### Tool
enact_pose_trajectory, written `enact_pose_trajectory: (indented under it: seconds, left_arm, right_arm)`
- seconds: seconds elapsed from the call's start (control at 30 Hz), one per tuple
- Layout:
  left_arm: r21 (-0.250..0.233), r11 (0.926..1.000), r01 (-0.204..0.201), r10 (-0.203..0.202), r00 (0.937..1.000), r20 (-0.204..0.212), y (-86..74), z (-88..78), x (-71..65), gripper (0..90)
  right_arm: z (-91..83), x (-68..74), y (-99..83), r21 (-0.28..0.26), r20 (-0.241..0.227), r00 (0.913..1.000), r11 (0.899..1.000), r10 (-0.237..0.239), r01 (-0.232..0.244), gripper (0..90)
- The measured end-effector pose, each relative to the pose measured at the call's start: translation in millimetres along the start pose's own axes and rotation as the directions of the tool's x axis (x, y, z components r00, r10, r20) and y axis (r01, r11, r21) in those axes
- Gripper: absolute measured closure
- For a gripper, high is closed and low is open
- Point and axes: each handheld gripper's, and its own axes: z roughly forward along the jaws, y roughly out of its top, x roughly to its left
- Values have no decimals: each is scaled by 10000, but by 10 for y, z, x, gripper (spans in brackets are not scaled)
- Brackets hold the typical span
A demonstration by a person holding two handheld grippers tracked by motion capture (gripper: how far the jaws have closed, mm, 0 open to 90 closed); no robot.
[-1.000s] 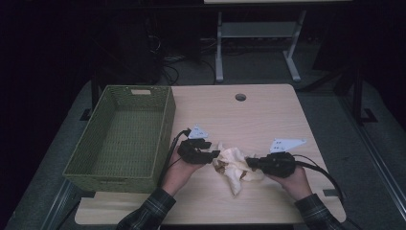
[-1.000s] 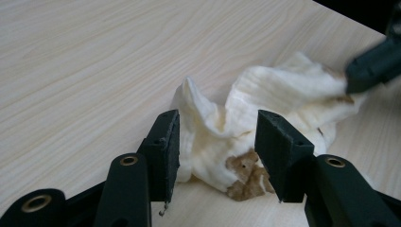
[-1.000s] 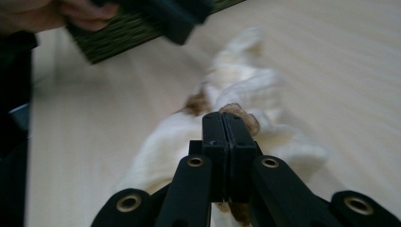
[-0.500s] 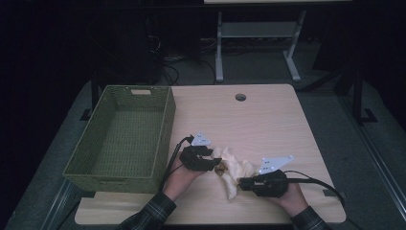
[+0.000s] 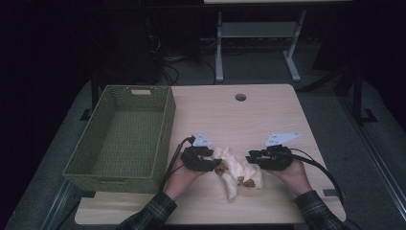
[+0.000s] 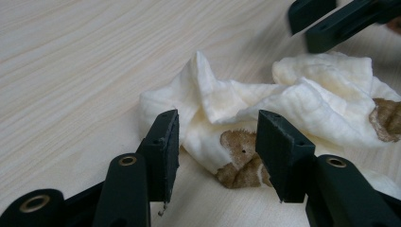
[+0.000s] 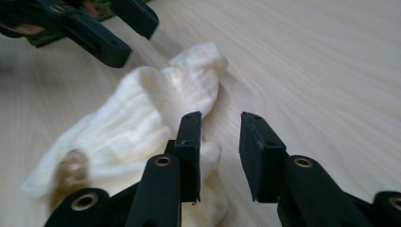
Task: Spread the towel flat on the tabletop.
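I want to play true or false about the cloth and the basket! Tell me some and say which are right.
1. The cloth lies on the table. True.
2. The basket has the cloth in it. False: nothing shows inside it.
3. The cloth is cream with brown patches. True.
4. The right gripper squeezes the cloth. False: its jaws stand apart, just opened, the cloth beside them.
5. The basket is red. False: it is green.

— What's that lying on the table?
— A cream sock (image 5: 235, 168), ribbed and crumpled, with brown patches; it's bunched in a loose heap on the near part of the wood, well apart from the edge
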Motion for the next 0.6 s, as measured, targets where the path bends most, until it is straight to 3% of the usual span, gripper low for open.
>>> enact_pose_trajectory:
  seconds: [0.1, 0.2, 0.23, 0.33, 0.4, 0.6]
  left_arm:
    - [31, 10000, 3, -3, 10000, -9, -5, 3, 8, 493]
    - [37, 10000, -50, 50, 10000, -67, -2, -11, 17, 493]
    - [29, 10000, -2, 2, 10000, -72, -2, -14, 18, 493]
    - [45, 10000, 11, -10, 9999, -138, -5, -14, 32, 493]
    - [32, 10000, 38, -37, 9998, -189, -6, -18, 39, 493]
    - [48, 9999, 91, -89, 9993, -377, -4, -40, 71, 494]
  right_arm:
    - [159, -56, -6, 234, -257, 9994, 9994, 242, -236, 679]
    - [204, -67, -25, 479, -277, 9992, 9985, 296, -283, 684]
    - [239, -66, -52, 808, -383, 9986, 9962, 370, -338, 714]
    - [261, -45, -72, 979, -495, 9984, 9949, 272, -222, 773]
    - [258, -29, -79, 964, -509, 9986, 9953, 144, -94, 865]
    - [107, -41, -38, 447, -239, 9997, 9990, 14, -4, 895]
